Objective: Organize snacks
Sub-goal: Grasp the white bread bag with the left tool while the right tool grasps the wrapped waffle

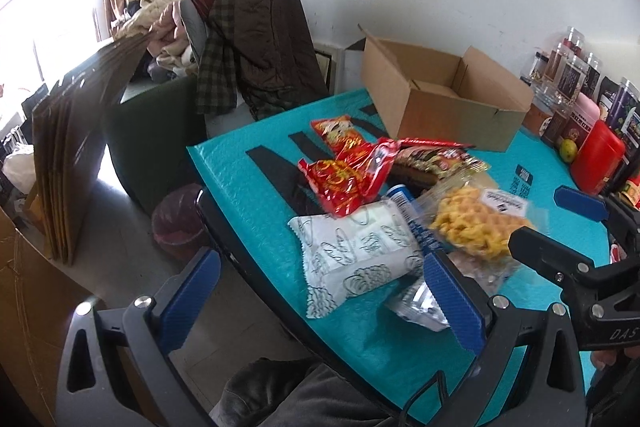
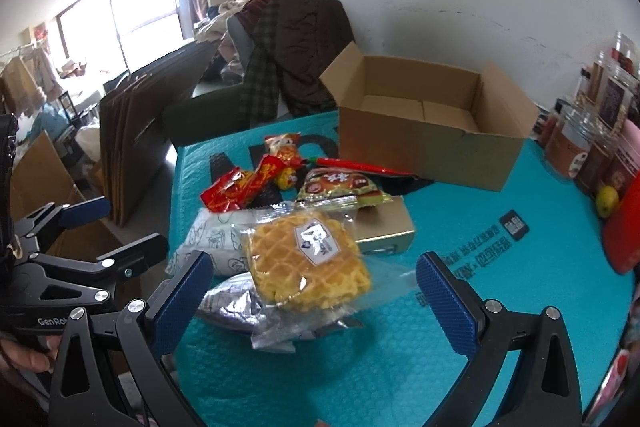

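A pile of snacks lies on the teal table [image 2: 460, 327]: a clear-wrapped waffle [image 2: 308, 259] [image 1: 476, 227], a white patterned packet [image 1: 352, 255] [image 2: 212, 239], red packets [image 1: 352, 175] [image 2: 240, 187], a green-brown packet [image 2: 336, 187], a silver packet [image 2: 232, 303] and a gold box [image 2: 384, 227]. Behind them stands an open, empty cardboard box [image 2: 432, 131] [image 1: 444, 95]. My left gripper [image 1: 320, 303] is open at the table's near left edge, just in front of the white packet. My right gripper [image 2: 316, 303] is open and straddles the waffle. Each gripper shows in the other's view.
Jars and tins [image 2: 592, 131] [image 1: 580, 95], a red container [image 1: 596, 163] and a green fruit [image 2: 606, 207] line the table's right side. Left of the table are a chair piled with clothes [image 1: 248, 43], folded cardboard sheets [image 1: 72, 147] and a bin [image 1: 180, 223].
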`<act>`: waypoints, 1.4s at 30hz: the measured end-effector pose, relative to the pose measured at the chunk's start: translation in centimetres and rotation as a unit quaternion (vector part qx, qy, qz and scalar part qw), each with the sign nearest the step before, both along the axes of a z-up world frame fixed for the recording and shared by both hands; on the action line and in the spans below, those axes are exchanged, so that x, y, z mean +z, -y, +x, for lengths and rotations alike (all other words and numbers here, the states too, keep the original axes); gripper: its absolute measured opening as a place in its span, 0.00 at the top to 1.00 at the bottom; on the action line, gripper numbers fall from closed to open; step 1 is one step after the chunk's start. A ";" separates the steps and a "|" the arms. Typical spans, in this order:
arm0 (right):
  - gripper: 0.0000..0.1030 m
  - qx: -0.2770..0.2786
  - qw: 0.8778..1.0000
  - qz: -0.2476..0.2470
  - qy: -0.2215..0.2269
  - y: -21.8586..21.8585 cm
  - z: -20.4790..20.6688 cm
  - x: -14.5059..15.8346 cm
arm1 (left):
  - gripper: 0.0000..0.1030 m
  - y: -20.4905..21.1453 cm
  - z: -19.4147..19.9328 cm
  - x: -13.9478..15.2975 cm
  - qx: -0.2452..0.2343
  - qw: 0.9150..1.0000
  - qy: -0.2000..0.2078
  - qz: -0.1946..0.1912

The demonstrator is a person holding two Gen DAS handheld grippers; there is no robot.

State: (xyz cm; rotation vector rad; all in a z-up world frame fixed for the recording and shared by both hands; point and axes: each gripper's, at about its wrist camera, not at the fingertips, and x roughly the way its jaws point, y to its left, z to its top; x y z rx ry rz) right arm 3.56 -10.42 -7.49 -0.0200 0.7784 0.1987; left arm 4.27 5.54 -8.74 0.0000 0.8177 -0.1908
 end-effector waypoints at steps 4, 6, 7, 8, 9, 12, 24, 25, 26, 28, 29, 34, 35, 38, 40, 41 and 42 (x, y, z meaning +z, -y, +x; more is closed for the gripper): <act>0.00 0.018 0.999 -0.036 -0.011 -0.7 1.7 -0.9 | 0.00 -0.3 1.3 -1.2 -0.004 1.000 -0.019 -0.002; 0.00 0.027 0.999 -0.040 -0.022 -0.8 2.4 -1.4 | 0.00 -0.3 1.9 -1.7 -0.009 1.000 -0.029 -0.007; 0.00 0.030 0.998 -0.042 -0.032 -0.9 2.8 -1.7 | 0.00 -0.3 2.2 -2.0 -0.012 0.999 -0.035 -0.009; 0.00 0.036 0.997 -0.041 -0.046 -1.0 3.3 -2.1 | 0.00 -0.2 2.5 -2.1 -0.015 0.999 -0.039 -0.011; 0.00 0.040 0.997 -0.040 -0.053 -0.9 3.6 -2.3 | 0.00 -0.1 2.7 -2.3 -0.019 0.999 -0.042 -0.013; 0.02 0.042 0.996 -0.039 -0.072 -0.8 4.2 -3.1 | 0.00 0.3 3.1 -2.6 -0.023 0.999 -0.046 -0.008; 0.33 0.005 0.998 0.003 -0.058 1.5 2.8 -2.5 | 0.00 1.9 4.5 -3.4 -0.038 0.996 -0.073 -0.027; 0.33 -0.006 0.999 0.002 -0.053 2.0 2.4 -2.4 | 0.00 2.1 4.7 -3.4 -0.038 0.996 -0.075 -0.027; 0.33 -0.014 0.999 0.000 -0.050 2.3 2.1 -2.3 | 0.00 2.4 4.8 -3.5 -0.039 0.996 -0.077 -0.026; 0.33 -0.029 0.998 -0.002 -0.047 3.1 1.6 -2.3 | 0.00 3.0 5.1 -3.8 -0.041 0.995 -0.083 -0.024; 0.33 -0.036 0.998 -0.001 -0.047 3.5 1.3 -2.4 | 0.00 3.3 5.2 -3.9 -0.043 0.995 -0.084 -0.021; 0.33 -0.060 0.997 0.005 -0.048 4.8 0.6 -2.6 | 0.00 4.4 5.9 -5.0 -0.035 0.995 -0.095 0.010; 0.33 -0.064 0.997 0.004 -0.047 5.0 0.5 -2.7 | 0.00 4.4 6.0 -5.2 -0.032 0.995 -0.098 0.007; 0.33 -0.067 0.997 0.010 -0.047 5.5 0.2 -2.8 | 0.00 4.1 6.4 -5.7 -0.020 0.994 -0.111 -0.007; 0.33 -0.067 0.997 0.013 -0.047 5.6 0.1 -3.0 | 0.00 3.8 6.8 -6.3 -0.011 0.992 -0.126 -0.018; 0.33 -0.067 0.997 0.014 -0.047 5.6 0.1 -3.0 | 0.00 3.7 7.0 -6.6 -0.007 0.991 -0.134 -0.017; 0.33 -0.067 0.997 0.014 -0.047 5.6 0.1 -3.1 | 0.00 3.8 7.0 -6.8 -0.006 0.991 -0.136 -0.012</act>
